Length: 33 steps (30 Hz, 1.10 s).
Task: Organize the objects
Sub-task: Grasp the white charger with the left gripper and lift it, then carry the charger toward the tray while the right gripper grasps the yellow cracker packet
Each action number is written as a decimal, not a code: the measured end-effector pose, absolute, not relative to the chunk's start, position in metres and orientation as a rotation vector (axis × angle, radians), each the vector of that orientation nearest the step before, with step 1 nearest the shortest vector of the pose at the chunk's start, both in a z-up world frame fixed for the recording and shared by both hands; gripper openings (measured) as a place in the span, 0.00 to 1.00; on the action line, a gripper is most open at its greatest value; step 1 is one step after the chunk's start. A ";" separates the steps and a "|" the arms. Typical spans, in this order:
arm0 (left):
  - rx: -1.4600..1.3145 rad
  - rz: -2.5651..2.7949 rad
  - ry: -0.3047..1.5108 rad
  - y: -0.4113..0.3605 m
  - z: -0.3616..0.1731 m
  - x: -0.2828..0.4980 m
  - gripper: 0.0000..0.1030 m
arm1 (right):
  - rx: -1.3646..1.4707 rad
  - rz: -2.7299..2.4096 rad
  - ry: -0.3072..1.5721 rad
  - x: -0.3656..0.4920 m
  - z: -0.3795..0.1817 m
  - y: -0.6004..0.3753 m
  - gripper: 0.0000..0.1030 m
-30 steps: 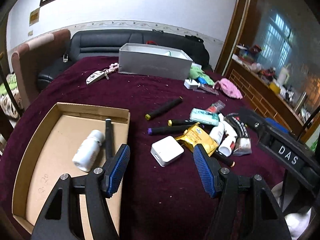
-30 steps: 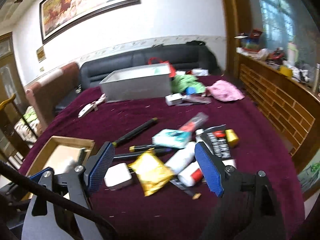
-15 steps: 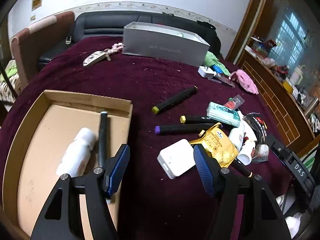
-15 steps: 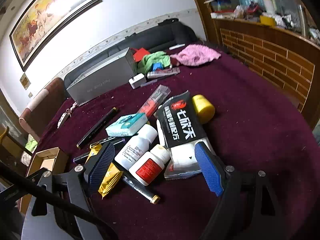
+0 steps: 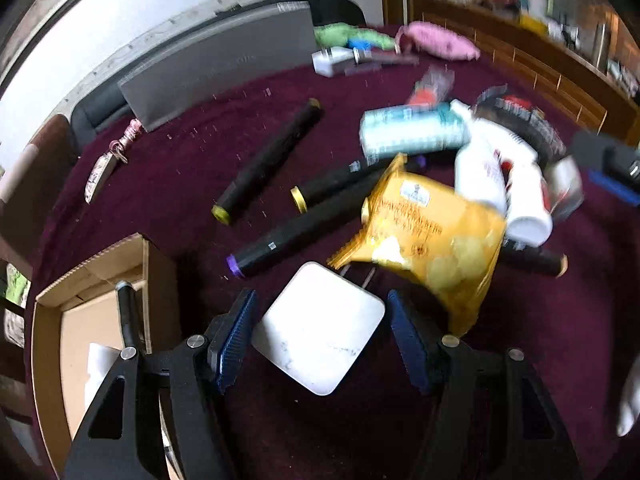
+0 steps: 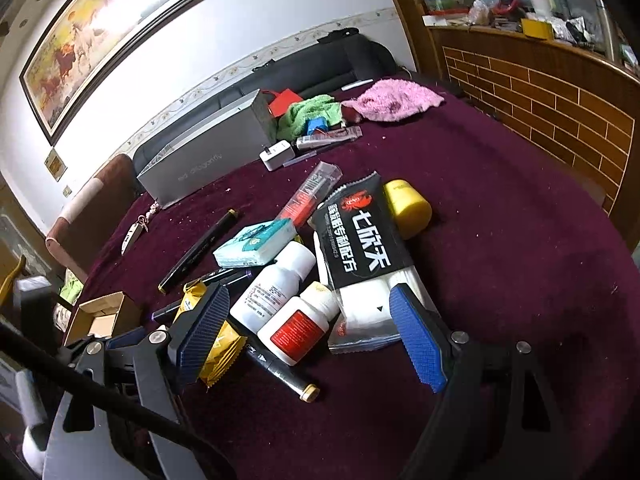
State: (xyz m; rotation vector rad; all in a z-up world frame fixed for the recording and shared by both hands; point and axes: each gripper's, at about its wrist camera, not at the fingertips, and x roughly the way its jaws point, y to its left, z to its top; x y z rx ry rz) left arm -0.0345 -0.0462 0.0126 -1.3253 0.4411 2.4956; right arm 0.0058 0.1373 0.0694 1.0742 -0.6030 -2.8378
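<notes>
Straddling white square adapter (image 5: pixel 320 330) with left tongs (image 5: pixel 320 334), half-wide, pads not touching.
Right tongs (image 6: pixel 308 334) wide over red-label bottle (image 6: pixel 298 328); cardboard tray (image 5: pixel 44 360) nearby for sorting.

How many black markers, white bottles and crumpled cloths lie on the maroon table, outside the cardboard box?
Black markers: 4
White bottles: 2
Crumpled cloths: 2
Total: 8

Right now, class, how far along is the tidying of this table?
Early. Done: a black marker and a white bottle lie in the cardboard box. In hand: the open left gripper straddles the white square adapter, not yet gripped. Left: markers, yellow snack packet, bottles and black sachet.
</notes>
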 end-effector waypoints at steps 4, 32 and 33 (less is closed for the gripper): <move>-1.379 2.418 0.280 -0.051 0.015 -0.030 0.42 | 1.080 -2.836 -0.582 0.006 0.069 0.134 0.80; -1.131 2.503 -0.214 -0.144 0.071 0.075 0.37 | 1.076 -2.727 -0.302 0.005 0.071 0.085 0.80; -1.124 2.501 -0.224 -0.149 0.072 0.079 0.37 | 1.092 -2.698 -0.261 0.003 0.073 0.077 0.80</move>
